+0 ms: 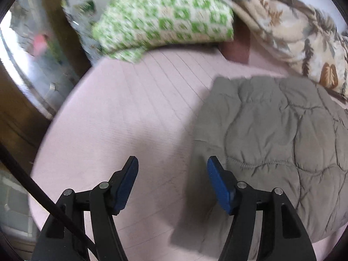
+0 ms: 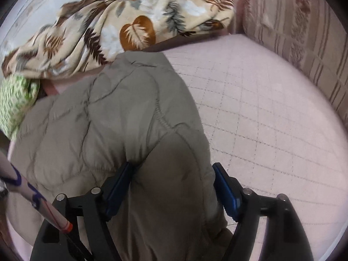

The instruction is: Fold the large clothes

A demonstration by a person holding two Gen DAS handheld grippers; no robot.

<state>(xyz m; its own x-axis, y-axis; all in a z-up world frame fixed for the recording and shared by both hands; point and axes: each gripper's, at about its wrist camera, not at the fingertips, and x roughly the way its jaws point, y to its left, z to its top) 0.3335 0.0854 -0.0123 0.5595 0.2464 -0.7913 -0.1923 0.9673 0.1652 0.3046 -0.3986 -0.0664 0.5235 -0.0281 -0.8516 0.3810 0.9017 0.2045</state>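
1. Right gripper (image 2: 171, 187): jaws spread wide, straddling a jacket fold, not clamped; left gripper (image 1: 173, 169): wide, empty, beside the jacket
2. Quilted jacket (image 2: 104, 126): on the pink mattress (image 2: 261, 108); likely light, puffy, slippery; grasp hem edges
3. Leaf blanket (image 2: 130, 26): beyond the jacket

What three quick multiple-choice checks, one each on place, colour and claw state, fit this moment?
1. The grey-brown quilted padded jacket lies on:
A. pink quilted bed cover
B. wooden floor
C. metal chair

2. The checked folded blanket is white and:
A. red
B. green
C. navy

3. The left claw is:
A. shut on the jacket
B. open, holding nothing
C. shut on a hanger

Answers: A, pink cover shows all round the jacket; B, green squares are plain; C is out, so B, its jaws stand apart over bare cover.
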